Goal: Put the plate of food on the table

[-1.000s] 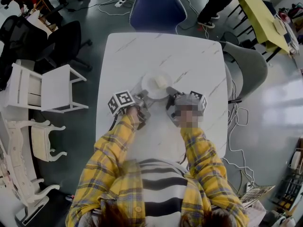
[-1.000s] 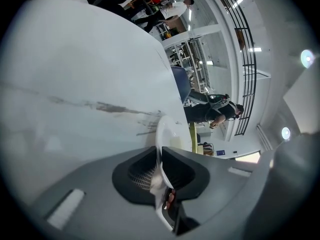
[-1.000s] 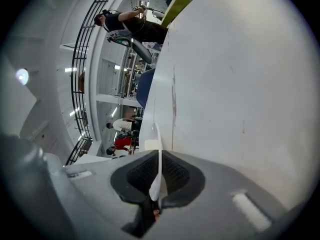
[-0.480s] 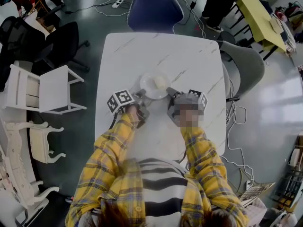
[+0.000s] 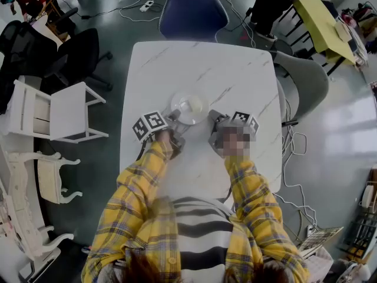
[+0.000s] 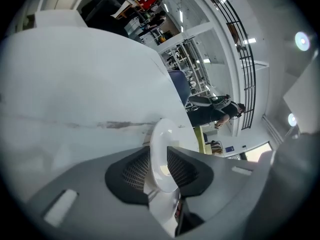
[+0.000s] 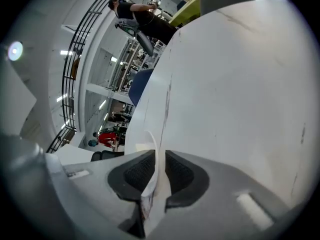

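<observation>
Left claw [image 6: 161,165]: jaws opening, the plate [image 5: 189,107] rim stands edge-on between the pads, which look just clear of it. Right claw [image 7: 156,176]: narrow, clamped on the opposite rim. The plate lies mid-tabletop [image 5: 235,75], directly ahead and between both claws, equally near each. It appears set down. The food [image 5: 195,104] is a pale lump, not identifiable. The plate's underside is hidden.

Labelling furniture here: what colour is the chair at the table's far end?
Dark blue; the chair shows best in the head view.

left tongs [image 6: 159,154]: jaws opening | plate [image 6: 161,133] rim between them | table [image 6: 75,79] beyond
</observation>
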